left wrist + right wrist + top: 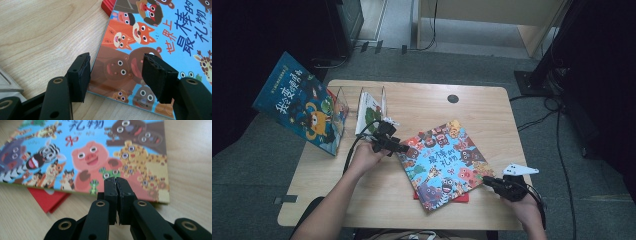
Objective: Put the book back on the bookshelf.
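left hand-held gripper (115,72) gapes wide over the animal book's (444,162) corner, near the surface's middle; right hand-held gripper (117,182) is pinched closed, empty. next: clamp the cover edge.

Lab or studio: wooden table (362,200), grey carpet (257,150), trailing floor cables (562,155).

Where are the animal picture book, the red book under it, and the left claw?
animal picture book (444,162): high view, middle of its blue cover.
red book (47,199): right gripper view, corner showing from under the picture book.
left claw (116,75): left gripper view, midway between its open fingertips.
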`<action>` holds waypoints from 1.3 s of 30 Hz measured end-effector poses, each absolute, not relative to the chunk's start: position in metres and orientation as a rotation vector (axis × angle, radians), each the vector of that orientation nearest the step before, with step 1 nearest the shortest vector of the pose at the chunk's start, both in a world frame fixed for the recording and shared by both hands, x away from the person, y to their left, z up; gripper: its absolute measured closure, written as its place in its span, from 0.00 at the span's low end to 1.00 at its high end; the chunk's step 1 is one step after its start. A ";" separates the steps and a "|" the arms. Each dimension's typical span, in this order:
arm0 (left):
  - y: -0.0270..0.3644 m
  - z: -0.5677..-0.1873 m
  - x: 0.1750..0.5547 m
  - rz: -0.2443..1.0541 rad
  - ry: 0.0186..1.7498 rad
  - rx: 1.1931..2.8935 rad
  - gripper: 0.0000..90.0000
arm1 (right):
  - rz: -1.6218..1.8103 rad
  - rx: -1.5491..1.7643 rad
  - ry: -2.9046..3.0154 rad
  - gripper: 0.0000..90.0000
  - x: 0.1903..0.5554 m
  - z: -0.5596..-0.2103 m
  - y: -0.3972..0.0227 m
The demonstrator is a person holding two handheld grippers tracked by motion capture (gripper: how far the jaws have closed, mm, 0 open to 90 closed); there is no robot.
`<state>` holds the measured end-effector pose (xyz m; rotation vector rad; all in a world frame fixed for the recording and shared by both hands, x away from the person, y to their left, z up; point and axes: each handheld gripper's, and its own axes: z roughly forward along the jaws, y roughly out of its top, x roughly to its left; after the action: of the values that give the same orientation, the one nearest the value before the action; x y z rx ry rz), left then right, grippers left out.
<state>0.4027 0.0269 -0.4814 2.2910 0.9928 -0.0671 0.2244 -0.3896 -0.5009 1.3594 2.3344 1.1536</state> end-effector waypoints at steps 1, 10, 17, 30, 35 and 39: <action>0.027 -0.481 0.403 -0.067 0.996 2.291 0.45 | 1.144 1.353 2.346 0.97 0.224 -0.502 -0.390; 0.027 -0.481 0.400 -0.094 1.023 2.282 0.47 | 1.172 1.374 2.335 0.98 0.227 -0.502 -0.394; 0.029 -0.481 0.393 -0.092 1.018 2.277 0.46 | 1.171 1.414 2.303 0.98 0.233 -0.503 -0.398; 0.040 -0.482 0.379 -0.160 1.052 2.234 0.44 | 1.176 1.456 2.253 0.97 0.249 -0.504 -0.402; 0.044 -0.482 0.372 -0.174 1.059 2.227 0.43 | 1.175 1.473 2.235 0.97 0.257 -0.504 -0.402; 0.046 -0.482 0.367 -0.164 1.052 2.238 0.44 | 1.185 1.494 2.223 0.97 0.264 -0.504 -0.402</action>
<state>0.3665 0.0461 -0.4818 2.2385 1.0524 -0.1643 0.2643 -0.4022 -0.5043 1.4942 2.2232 1.1845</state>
